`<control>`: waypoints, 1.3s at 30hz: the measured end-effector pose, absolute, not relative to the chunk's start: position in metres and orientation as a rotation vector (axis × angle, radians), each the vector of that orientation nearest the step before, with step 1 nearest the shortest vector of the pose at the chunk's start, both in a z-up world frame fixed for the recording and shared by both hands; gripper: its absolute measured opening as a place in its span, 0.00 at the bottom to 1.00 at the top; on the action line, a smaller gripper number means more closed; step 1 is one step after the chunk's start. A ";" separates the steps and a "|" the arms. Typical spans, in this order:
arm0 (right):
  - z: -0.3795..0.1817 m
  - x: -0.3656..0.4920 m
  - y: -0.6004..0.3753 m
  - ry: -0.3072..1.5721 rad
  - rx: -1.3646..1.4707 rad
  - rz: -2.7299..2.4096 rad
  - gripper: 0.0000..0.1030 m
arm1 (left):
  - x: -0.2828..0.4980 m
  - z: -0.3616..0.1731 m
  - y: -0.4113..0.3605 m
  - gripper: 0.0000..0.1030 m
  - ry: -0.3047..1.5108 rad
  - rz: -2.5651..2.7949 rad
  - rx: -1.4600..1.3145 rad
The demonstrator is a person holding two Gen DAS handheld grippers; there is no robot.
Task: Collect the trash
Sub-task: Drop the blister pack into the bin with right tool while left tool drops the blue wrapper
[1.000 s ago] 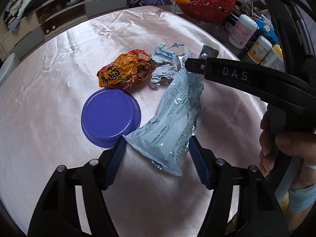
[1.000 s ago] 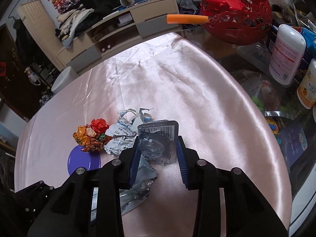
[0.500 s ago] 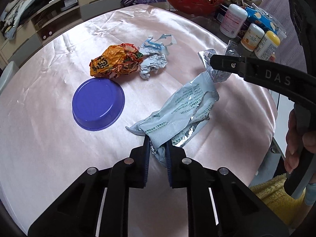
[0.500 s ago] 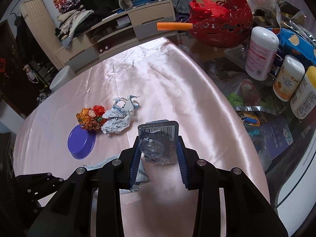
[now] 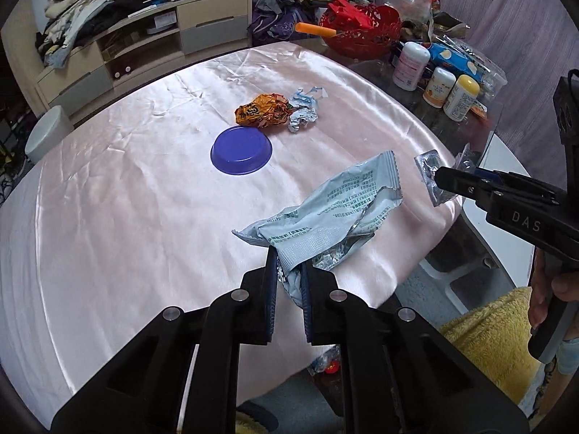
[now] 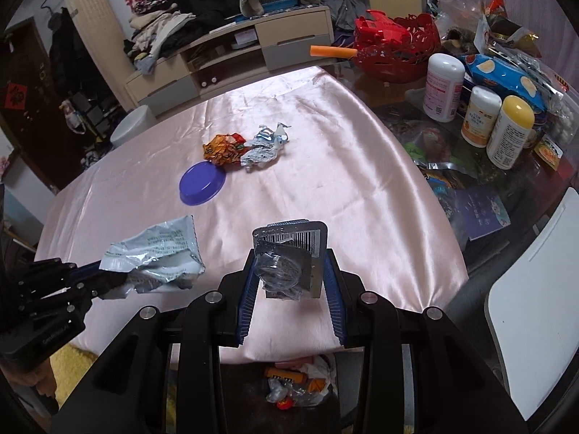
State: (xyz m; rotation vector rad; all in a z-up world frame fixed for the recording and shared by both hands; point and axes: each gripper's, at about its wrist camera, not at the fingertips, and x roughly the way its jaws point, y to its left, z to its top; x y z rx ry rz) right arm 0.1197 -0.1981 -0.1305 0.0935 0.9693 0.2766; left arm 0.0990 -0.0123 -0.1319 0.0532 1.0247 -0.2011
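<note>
My left gripper [image 5: 289, 266] is shut on one end of a pale blue foil wrapper [image 5: 336, 209], which hangs lifted above the pink tablecloth [image 5: 126, 217] near its front edge. A clear blister pack with a barcode [image 6: 304, 238] is clamped between the pads of my right gripper [image 6: 289, 256], also raised over the cloth's edge. The right gripper [image 5: 447, 179] shows at the right of the left wrist view. Farther back on the cloth lie a crumpled orange wrapper [image 5: 262, 110] and a crumpled white-blue wrapper [image 5: 304, 115].
An upturned purple bowl [image 5: 241, 150] lies mid-table. A red basket [image 6: 394, 54] and bottles [image 6: 510, 130] crowd the bare glass to the right. Below the front edge a bag with trash [image 6: 296, 383] sits on the floor. A white chair [image 6: 535, 289] stands at right.
The left gripper's jaws closed on the pale blue wrapper and lifted it. Both grippers have drawn back and up toward the table's front edge, each carrying its piece.
</note>
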 end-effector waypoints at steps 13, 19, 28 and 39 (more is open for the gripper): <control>-0.149 0.023 -0.222 1.024 0.096 0.245 0.35 | 0.006 -0.152 -0.030 0.11 1.075 -0.212 0.100; -0.164 -0.003 -0.228 1.035 0.116 0.237 0.35 | -0.010 -0.191 -0.040 0.11 1.161 -0.231 0.089; -0.196 -0.017 -0.221 1.094 0.153 0.271 0.35 | -0.017 -0.236 -0.055 0.11 1.238 -0.251 0.108; -0.256 -0.017 -0.207 1.225 0.171 0.268 0.35 | -0.015 -0.282 -0.059 0.12 1.330 -0.311 0.042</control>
